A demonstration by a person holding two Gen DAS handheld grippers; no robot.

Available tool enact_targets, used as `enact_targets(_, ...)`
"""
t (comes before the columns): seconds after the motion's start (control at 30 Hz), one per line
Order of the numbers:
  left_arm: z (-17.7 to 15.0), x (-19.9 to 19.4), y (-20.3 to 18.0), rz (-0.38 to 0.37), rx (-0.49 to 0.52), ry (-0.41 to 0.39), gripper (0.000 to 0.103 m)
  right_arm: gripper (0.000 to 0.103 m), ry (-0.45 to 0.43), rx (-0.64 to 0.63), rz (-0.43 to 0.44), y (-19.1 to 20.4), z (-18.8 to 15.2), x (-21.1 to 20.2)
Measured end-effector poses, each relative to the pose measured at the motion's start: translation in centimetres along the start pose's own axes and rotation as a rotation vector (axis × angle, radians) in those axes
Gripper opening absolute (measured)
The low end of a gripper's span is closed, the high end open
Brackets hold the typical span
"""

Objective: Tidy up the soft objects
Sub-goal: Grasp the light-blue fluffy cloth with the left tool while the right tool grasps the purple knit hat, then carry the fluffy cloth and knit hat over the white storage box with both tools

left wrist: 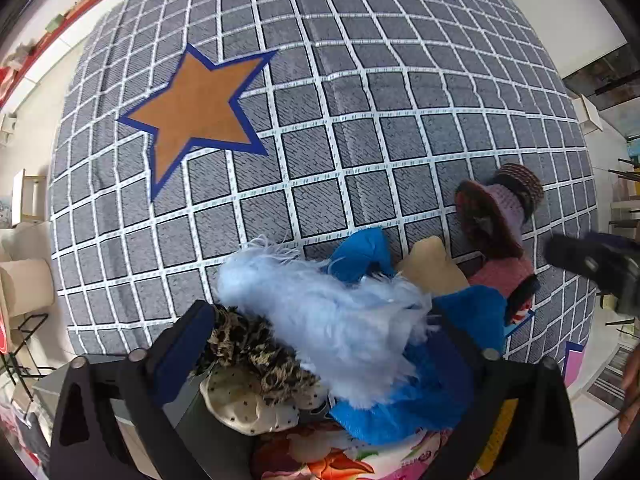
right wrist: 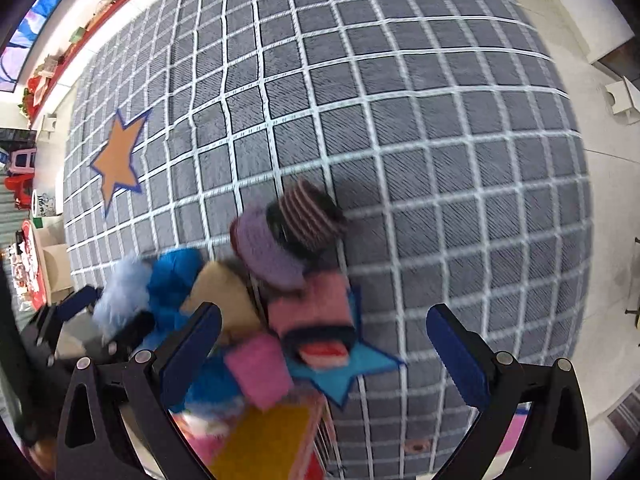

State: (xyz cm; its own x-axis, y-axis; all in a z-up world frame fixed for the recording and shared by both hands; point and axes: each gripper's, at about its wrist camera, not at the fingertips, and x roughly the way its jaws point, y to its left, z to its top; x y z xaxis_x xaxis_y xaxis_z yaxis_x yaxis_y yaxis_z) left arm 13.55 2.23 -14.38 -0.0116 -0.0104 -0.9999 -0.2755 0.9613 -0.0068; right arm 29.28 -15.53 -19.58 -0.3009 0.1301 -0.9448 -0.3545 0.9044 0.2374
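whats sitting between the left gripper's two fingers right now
In the left wrist view the open left gripper straddles the pile: a fluffy pale blue piece in the middle, a leopard-print piece by one finger and blue fabric by the other.

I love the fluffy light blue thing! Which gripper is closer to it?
Left. The left gripper straddles the fluffy light blue thing, jaws wide open. The right gripper hangs open off to its side, over pink pieces.
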Motion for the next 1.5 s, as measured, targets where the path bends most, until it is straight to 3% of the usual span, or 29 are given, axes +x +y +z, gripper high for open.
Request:
enact_targets(0.1,0.7,0.8,0.4,0.004,-0.009,0.009,0.092,0.103,0.012,-0.028,-0.015,1.0,2.0,2.1)
enact_targets(0.17,0.5,0.9,0.3,-0.001,-0.007,0.019,0.084,0.103,0.021,-0.044,-0.024,1.4,2.9,3.7)
enact_targets(0.3,3.3,3.2,2.6,0.011,-0.015,0.0,0.083,0.103,0.047,-0.057,-0.016,1.5,3.9,5.8)
enact_targets(0.43,5.4,5.5,3.3,0.018,-0.015,-0.008,0.081,0.103,0.022,-0.058,-0.035,1.7,3.8,5.2)
enact_targets(0.5,6.0,5.8,2.4,0.014,-0.021,0.004,0.071,0.103,0.004,-0.08,-0.055,2.5,4.9,5.4)
enact_targets(0.57,6.8,6.5,2.4,-0.003,-0.039,0.008,0.049,0.103,0.06,-0.154,-0.12,3.7,4.9,6.2)
enact_targets(0.63,6.1,5.4,1.8,-0.038,-0.06,0.01,0.039,0.103,0.016,-0.142,-0.087,4.4,5.2,6.1)
enact_targets(0.67,5.0,4.4,2.0,-0.046,-0.066,0.007,0.034,0.095,0.0,-0.106,-0.055,4.0,5.0,5.8)
enact_targets(0.7,5.3,4.2,2.5,-0.052,-0.075,-0.022,0.032,0.088,-0.023,-0.083,-0.045,3.8,4.5,5.6)
enact_targets(0.77,5.4,3.3,3.5,-0.069,-0.09,-0.066,0.031,0.048,-0.045,-0.089,-0.018,3.8,4.0,4.8)
enact_targets(0.93,6.2,0.6,5.2,-0.096,-0.138,-0.177,0.03,0.033,-0.086,-0.062,0.074,2.8,2.0,2.8)
enact_targets(1.03,7.4,-1.1,5.2,-0.102,-0.152,-0.24,0.03,0.033,-0.115,-0.017,0.142,1.6,1.0,1.5)
enact_targets(1.17,9.3,-2.3,4.1,-0.124,-0.153,-0.295,0.03,0.033,-0.139,-0.008,0.165,-0.6,0.3,-0.5)
enact_targets(1.27,10.0,-2.7,3.4,-0.066,-0.121,-0.329,0.03,0.033,-0.148,-0.005,0.183,-0.7,-1.5,-1.6)
enact_targets(1.33,8.9,-3.0,3.1,-0.061,-0.107,-0.335,0.03,0.033,-0.15,0.004,0.2,-2.0,-2.6,-2.8)
enact_targets(1.4,9.1,-3.9,2.0,-0.04,-0.068,-0.345,0.03,0.033,-0.145,-0.002,0.213,-3.7,-0.7,-3.6)
enact_targets(1.43,5.1,-5.6,2.2,-0.018,-0.049,-0.35,0.03,0.033,-0.151,-0.005,0.211,-3.8,-1.5,-4.1)
enact_targets(1.5,3.9,-7.1,0.2,-0.018,-0.014,-0.35,0.03,0.033,-0.16,-0.005,0.209,-3.2,-1.7,-3.9)
